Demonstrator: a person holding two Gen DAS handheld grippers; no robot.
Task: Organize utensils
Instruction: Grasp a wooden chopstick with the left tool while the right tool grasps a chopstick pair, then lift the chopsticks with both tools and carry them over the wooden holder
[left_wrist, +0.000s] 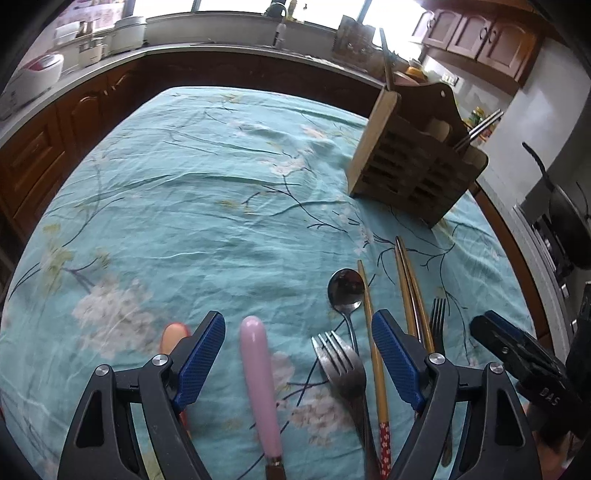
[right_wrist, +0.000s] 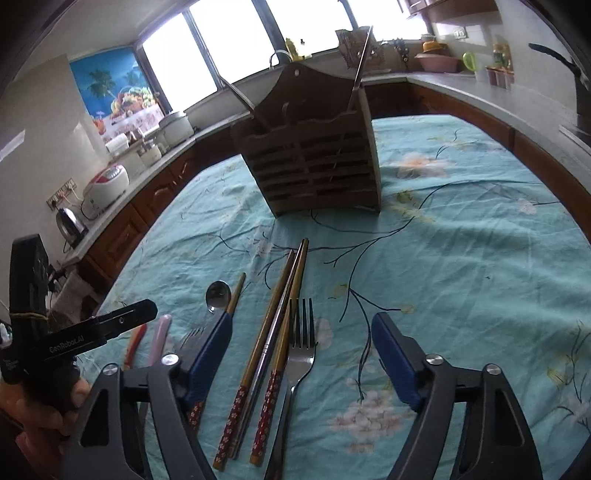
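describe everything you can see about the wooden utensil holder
The wooden utensil holder stands upright on the floral teal tablecloth, beyond the loose cutlery. It looks like plain light-brown wood: a slatted front split into two columns, a scalloped front rim, solid side panels and a taller arched back with a hanging hole. A few utensil handles already lean out of its top, including metal chopsticks. Neither gripper touches it.

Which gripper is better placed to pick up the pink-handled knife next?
Left. The pink-handled knife lies between the open jaws of the left gripper; the right gripper is open over a fork.
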